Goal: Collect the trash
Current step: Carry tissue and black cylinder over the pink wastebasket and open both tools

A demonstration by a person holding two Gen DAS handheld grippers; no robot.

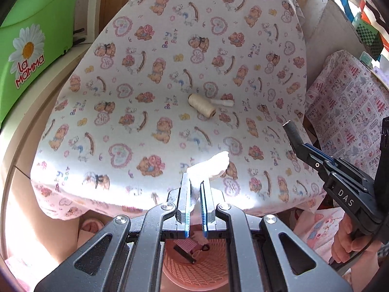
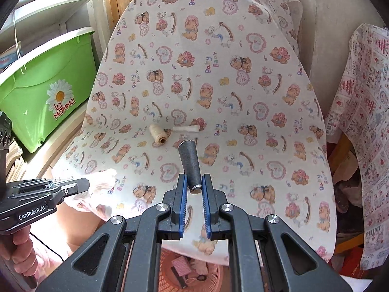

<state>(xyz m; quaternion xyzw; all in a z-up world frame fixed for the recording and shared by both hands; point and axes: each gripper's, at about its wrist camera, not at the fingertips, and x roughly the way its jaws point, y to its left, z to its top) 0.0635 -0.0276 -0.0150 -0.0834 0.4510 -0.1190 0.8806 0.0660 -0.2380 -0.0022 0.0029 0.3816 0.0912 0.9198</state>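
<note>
My left gripper [image 1: 194, 182] is shut on a crumpled white tissue [image 1: 214, 165], held above the near edge of a table under a bear-print cloth [image 1: 145, 73]. My right gripper [image 2: 194, 182] is shut on a dark grey cone-shaped tube [image 2: 189, 165], which points away over the cloth; the same tube [image 1: 293, 131] shows at the right of the left wrist view. On the cloth lie a cream thread spool [image 1: 201, 105] [image 2: 158, 135] and a small white scrap [image 1: 222, 102] [image 2: 186, 129] beside it. A pink plastic basket [image 1: 194, 265] [image 2: 189, 270] stands below the table's near edge, with a pink checked piece inside.
A green tub [image 2: 48, 82] marked with a daisy sits on a shelf to the left. A chair draped in a red-print cloth [image 2: 364, 121] stands at the right. A person's hands [image 2: 19, 250] grip both handles close to the table's front.
</note>
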